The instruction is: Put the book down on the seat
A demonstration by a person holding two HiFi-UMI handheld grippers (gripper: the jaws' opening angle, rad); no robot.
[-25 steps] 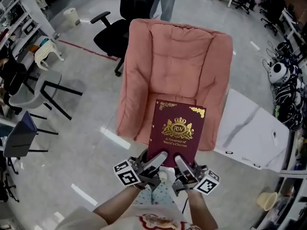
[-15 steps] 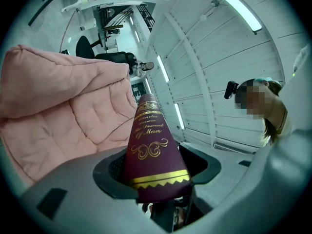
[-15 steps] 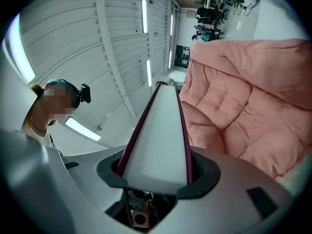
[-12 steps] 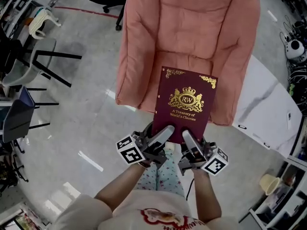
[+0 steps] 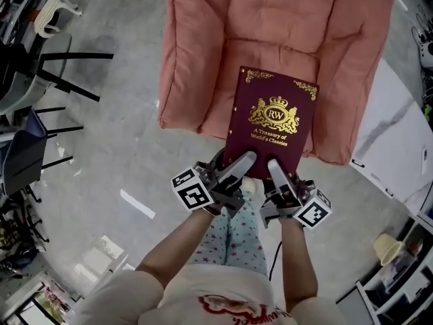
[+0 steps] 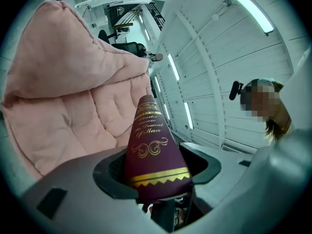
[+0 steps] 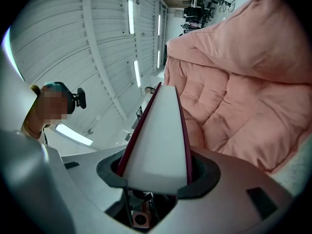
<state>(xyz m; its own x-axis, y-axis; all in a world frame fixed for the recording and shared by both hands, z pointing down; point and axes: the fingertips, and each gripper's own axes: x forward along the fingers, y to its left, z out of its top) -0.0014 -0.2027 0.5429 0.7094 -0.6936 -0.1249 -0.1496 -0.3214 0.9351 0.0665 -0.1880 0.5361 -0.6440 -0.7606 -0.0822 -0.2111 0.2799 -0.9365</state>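
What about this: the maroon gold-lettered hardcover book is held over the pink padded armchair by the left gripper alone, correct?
Not alone: the right gripper view shows the right gripper also clamping the maroon gold-lettered hardcover book, with the left gripper, over the pink padded armchair.

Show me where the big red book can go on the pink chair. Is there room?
Yes. The seat is bare between the chair's two puffy sides, from the back cushion to the book. It is crowded only at the front edge, where the left gripper and the right gripper clamp the book's near end.
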